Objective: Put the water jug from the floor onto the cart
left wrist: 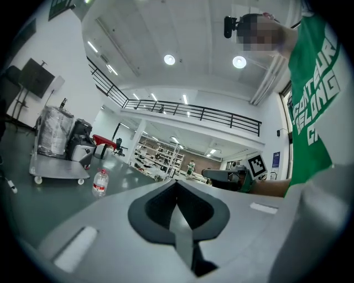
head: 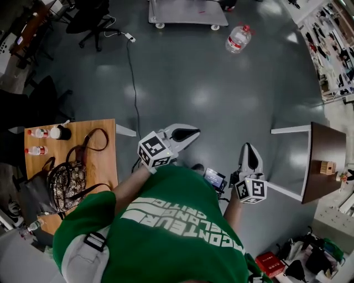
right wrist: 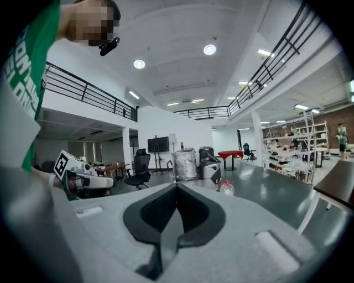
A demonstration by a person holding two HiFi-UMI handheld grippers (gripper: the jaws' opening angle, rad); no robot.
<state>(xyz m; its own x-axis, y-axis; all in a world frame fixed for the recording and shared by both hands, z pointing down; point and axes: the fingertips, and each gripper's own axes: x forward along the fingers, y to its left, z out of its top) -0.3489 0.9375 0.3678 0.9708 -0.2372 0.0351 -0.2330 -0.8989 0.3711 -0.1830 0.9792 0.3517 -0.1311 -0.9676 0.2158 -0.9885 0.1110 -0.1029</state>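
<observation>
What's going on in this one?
A person in a green shirt holds a gripper in each hand. The left gripper and the right gripper are both shut and empty. The water jug stands on the floor beside the cart, well ahead of the person. It has not been picked up.

water jug (head: 238, 38): see-through, red cap, white and red label
cart (head: 188, 12): light grey
floor (head: 193, 83): dark grey, shiny
shirt (head: 177, 221): green with white letters
left gripper (head: 194, 133): pale grey, black inside, black-and-white square marks
right gripper (head: 249, 147): pale grey, black inside, black-and-white square marks
table (head: 102, 163): orange-brown wood
bag (head: 67, 185): brown with little light spots
</observation>
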